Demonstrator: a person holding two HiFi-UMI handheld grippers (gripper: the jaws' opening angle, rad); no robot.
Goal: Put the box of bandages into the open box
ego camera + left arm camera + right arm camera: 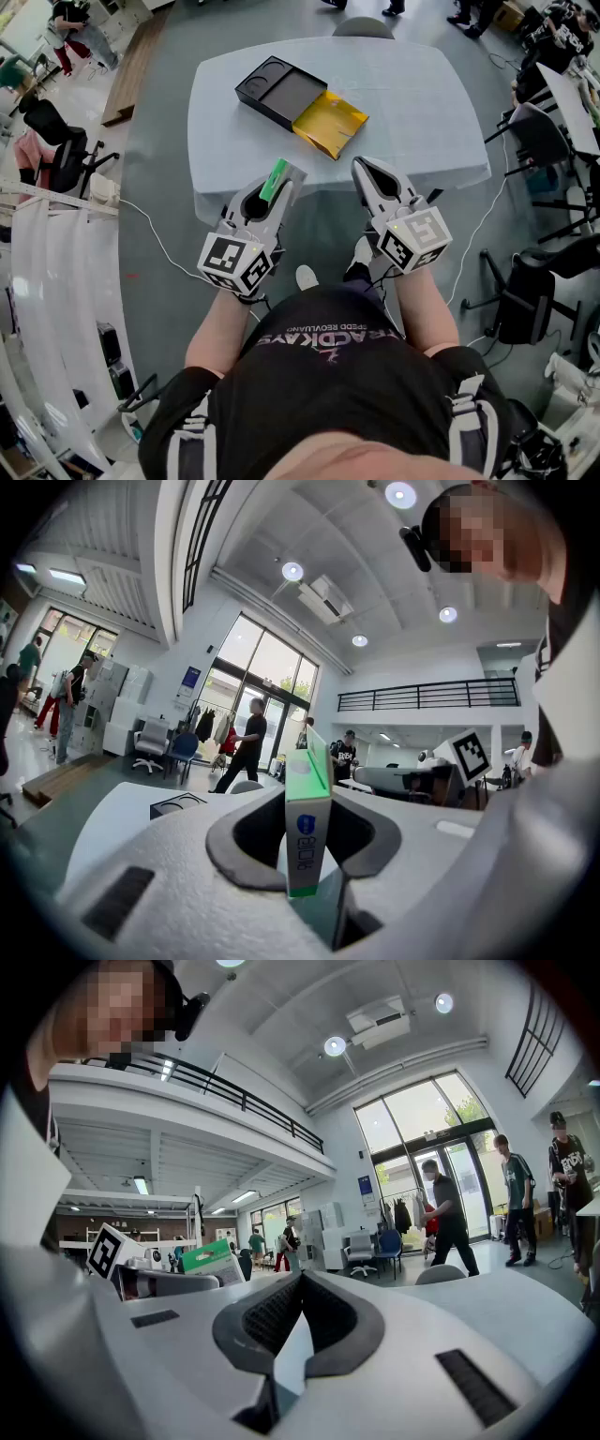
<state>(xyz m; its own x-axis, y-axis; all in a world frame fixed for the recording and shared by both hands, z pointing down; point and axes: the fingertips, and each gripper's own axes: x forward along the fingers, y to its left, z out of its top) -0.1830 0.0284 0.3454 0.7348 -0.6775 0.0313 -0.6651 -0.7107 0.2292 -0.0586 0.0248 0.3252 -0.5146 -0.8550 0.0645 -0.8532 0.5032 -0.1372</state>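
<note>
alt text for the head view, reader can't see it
From above, a person holds two grippers at a white-clothed table: the left gripper clamps a green box of bandages, the right gripper is shut and empty. An open black box lies on the table, a gold cover against it.

green-and-white box of bandages (273, 180), black open box (279, 92), shiny yellow pouch (330, 123), pale grey-white tablecloth (422, 103)

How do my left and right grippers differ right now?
The left gripper is clamped on the box of bandages; the right gripper holds nothing. The left gripper's jaws stand apart by the box's width; the right gripper's jaws meet at the tips. Both hover at the table's near edge, pointing toward the black open box.
</note>
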